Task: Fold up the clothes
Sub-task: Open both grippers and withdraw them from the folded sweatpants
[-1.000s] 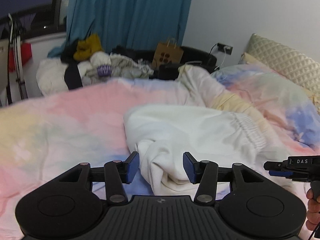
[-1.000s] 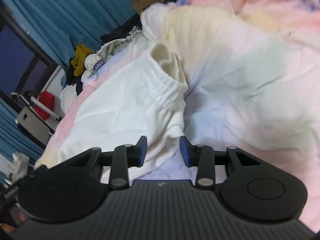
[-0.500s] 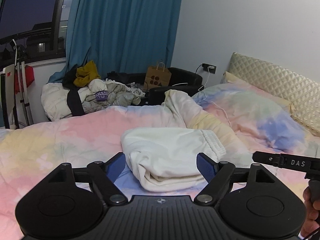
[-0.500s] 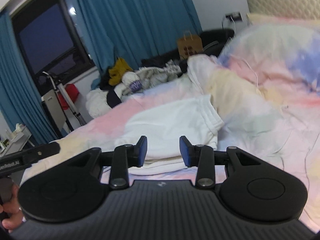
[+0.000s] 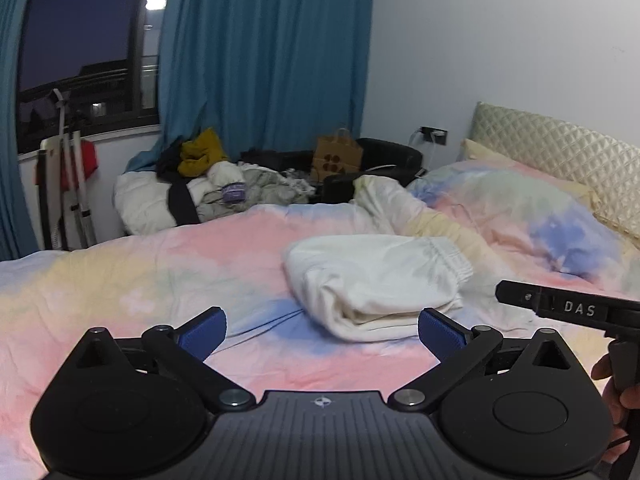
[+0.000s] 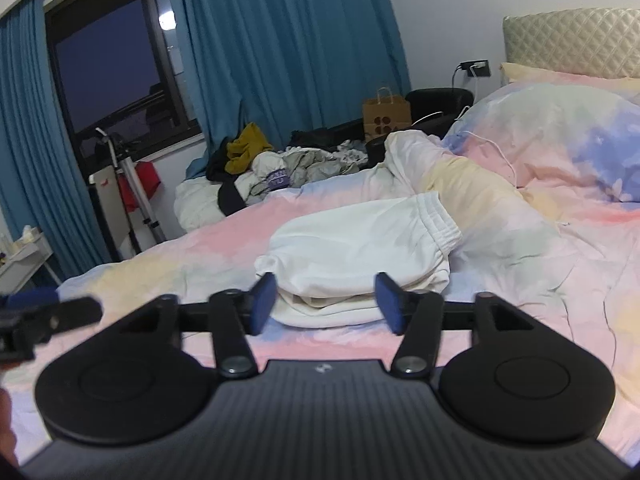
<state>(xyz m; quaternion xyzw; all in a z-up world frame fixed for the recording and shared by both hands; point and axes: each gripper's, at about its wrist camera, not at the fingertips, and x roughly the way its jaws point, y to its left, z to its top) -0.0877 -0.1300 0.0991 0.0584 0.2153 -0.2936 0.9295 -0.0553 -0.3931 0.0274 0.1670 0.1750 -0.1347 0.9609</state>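
The white cotton garment with an elastic ribbed waistband [image 5: 376, 280] lies as a compact folded bundle on the pastel tie-dye duvet of the bed [image 5: 160, 276], its stacked edges facing the cameras and its waistband toward the quilted headboard [image 5: 560, 148]. That piece looks finished. The left claw [image 5: 320, 334] has just been spreading its jaws and is released, nothing between them; the right claw [image 6: 326, 300] has also just been opening and holds nothing. Beyond the garment, a heap of unfolded clothes [image 5: 224, 184] probably remains to be done.
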